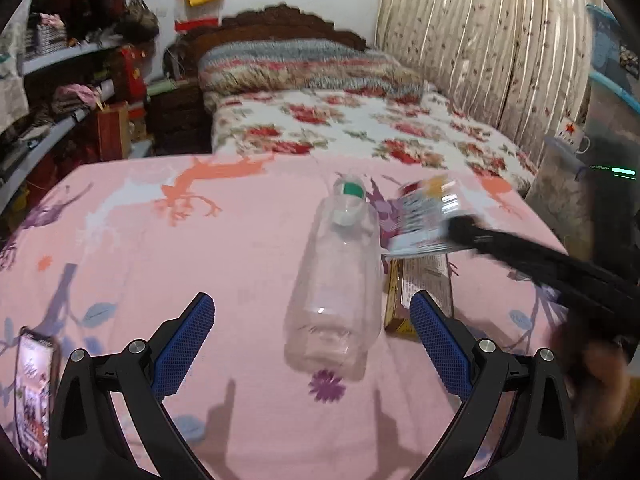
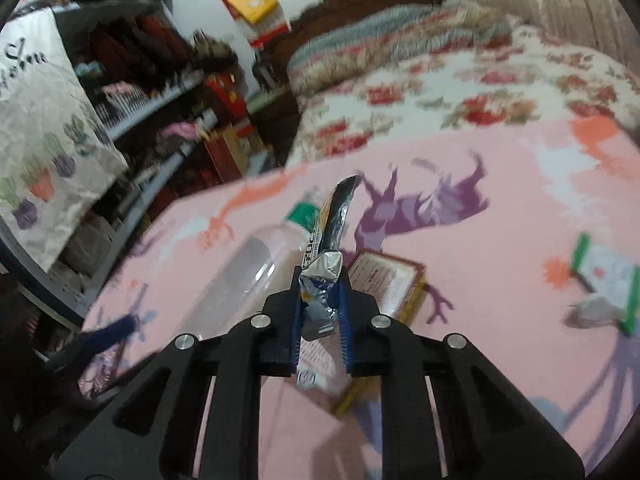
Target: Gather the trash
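While right gripper (image 2: 322, 300) pinches foil wrapper (image 2: 326, 276) above pink sheet (image 2: 500, 280) — lift clear, keep squeeze firm. Left gripper (image 1: 312, 344) gapes wide, empty — clear bottle (image 1: 336, 280) lies between its fingers.

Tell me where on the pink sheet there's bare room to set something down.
Free: the wide stretch of pink sheet left of the clear bottle, up to the phone at the near left edge. Crowded: right of the bottle, where the flat box lies and the right gripper holds a foil wrapper.
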{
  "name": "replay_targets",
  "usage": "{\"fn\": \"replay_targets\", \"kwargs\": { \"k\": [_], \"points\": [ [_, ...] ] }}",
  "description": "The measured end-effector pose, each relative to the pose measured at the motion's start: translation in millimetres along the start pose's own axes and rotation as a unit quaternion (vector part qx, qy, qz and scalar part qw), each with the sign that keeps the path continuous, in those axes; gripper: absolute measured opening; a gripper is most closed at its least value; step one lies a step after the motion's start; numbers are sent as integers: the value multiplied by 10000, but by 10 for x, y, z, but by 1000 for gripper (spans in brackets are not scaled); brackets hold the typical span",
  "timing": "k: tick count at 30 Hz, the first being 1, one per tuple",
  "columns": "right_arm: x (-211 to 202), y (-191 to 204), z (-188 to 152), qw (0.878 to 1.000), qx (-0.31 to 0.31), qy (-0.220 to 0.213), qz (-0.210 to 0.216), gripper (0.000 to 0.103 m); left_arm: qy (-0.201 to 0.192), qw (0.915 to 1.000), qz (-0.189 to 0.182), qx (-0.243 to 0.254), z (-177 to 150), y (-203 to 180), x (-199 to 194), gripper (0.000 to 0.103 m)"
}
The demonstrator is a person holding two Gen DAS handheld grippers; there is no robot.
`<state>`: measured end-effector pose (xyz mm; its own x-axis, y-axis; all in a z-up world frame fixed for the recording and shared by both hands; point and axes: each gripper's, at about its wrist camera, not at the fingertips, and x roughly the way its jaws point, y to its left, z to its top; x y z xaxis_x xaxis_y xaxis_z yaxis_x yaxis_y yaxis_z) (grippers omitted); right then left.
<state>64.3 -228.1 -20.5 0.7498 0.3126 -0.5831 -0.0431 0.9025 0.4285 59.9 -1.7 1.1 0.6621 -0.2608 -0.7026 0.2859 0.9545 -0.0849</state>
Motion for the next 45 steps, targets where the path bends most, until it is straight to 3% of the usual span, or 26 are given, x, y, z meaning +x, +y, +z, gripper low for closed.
{"fn": "replay_targets", "kwargs": {
  "k": [3,8,9,10,11,15,24,26,29,32,37,39,42,45],
  "points": [
    [-372,-95,-118,9997,-17,-260,29,18,172,9997,108,110,21,-95,183,94],
    [-656,-414,-395,9991,383,-205,30,18,419,9983,340,226,0,-190,441,92],
    [-683,-485,-464,9986,502,-174,37,18,454,9979,394,237,-16,-192,480,89],
    [-693,-541,-525,9981,601,-146,43,18,514,9977,375,241,-33,-188,501,69],
    [-711,-588,-575,9975,687,-119,55,18,641,9973,278,228,-48,-178,535,64],
    [-657,-722,-735,9948,1006,40,152,18,586,9975,313,244,-119,-116,445,63],
    [-587,-734,-865,9936,1040,165,401,18,641,9977,201,103,-730,163,-222,66],
    [-563,-771,-900,9928,1096,195,432,18,617,9976,304,91,-829,182,-335,80],
    [-507,-802,-944,9909,1232,269,469,18,344,9981,486,167,-806,150,-475,90],
    [-499,-824,-943,9898,1306,260,496,21,128,9975,618,332,-701,83,-499,94],
    [-466,-841,-972,9881,1422,337,478,21,306,9965,672,398,-596,39,-277,94],
    [-460,-851,-982,9881,1428,350,453,25,436,9966,616,316,-591,59,-183,94],
    [-481,-859,-966,9894,1395,238,341,57,490,9971,555,191,-601,112,-112,94],
    [-506,-829,-960,9911,1287,184,283,61,451,9975,520,158,-642,131,-91,94]
  ]
}}
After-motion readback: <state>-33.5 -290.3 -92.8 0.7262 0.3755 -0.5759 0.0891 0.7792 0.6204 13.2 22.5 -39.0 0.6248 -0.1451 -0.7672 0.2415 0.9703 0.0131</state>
